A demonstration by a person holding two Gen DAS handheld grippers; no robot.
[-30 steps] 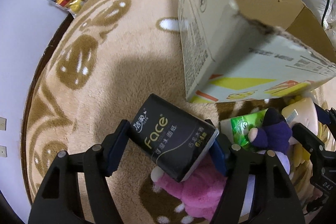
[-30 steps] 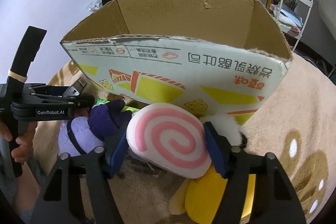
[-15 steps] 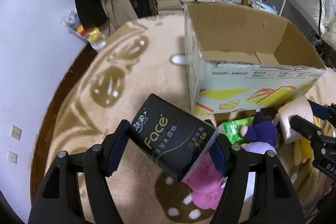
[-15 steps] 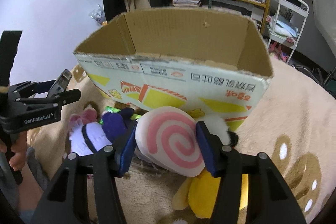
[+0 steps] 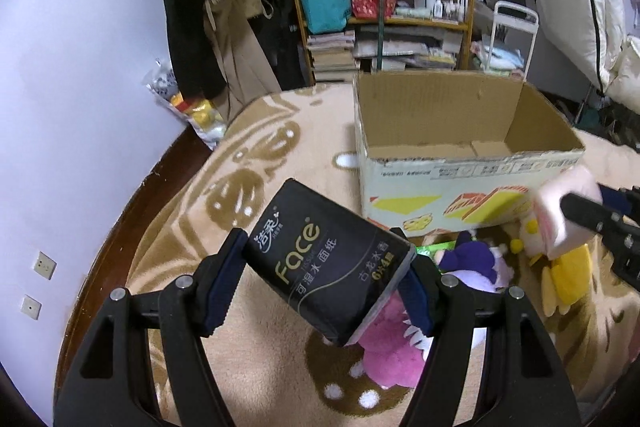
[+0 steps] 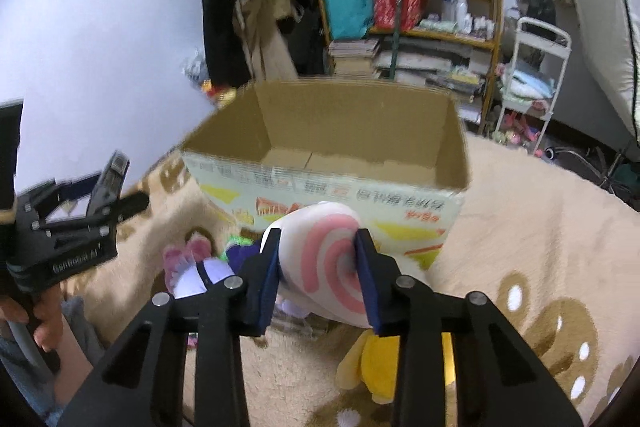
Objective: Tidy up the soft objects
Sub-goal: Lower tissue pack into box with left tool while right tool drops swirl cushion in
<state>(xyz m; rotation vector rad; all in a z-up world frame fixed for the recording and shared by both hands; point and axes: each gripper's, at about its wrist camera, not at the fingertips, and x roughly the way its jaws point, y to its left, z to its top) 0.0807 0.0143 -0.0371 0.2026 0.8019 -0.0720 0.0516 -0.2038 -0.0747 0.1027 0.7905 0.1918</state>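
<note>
1. Left gripper [image 5: 326, 285] — jaws pinching a black tissue pack [image 5: 328, 263] across its two short ends; the pack sits tilted between the blue pads, clear of the rug [image 5: 260, 163], near the front-left corner of the cardboard box [image 5: 460, 183].
2. Right gripper [image 6: 318, 271] — jaws pressed into a pink-swirl plush [image 6: 328, 259], which bulges around the pads; the plush is held just in front of the box's front wall, below its rim.
3. Step in hand, as judged: carry both held items over the front rim and set them inside the open box, whose floor appears bare.
4. To do it well — raise each load fully above the front rim before moving forward; the plush's yellow lower part [image 6: 384, 363] hangs below the jaws and could snag the cardboard edge.
5. The squeezed plush will likely spring back on release, so open the jaws only once it is low inside the box.
6. Send the pack toward the box's left side and the plush toward its right, keeping the two grippers apart.
7. Left on the rug by the box's front wall: a purple plush [image 5: 476, 259] and a magenta plush [image 5: 392, 351], for later trips.
</note>
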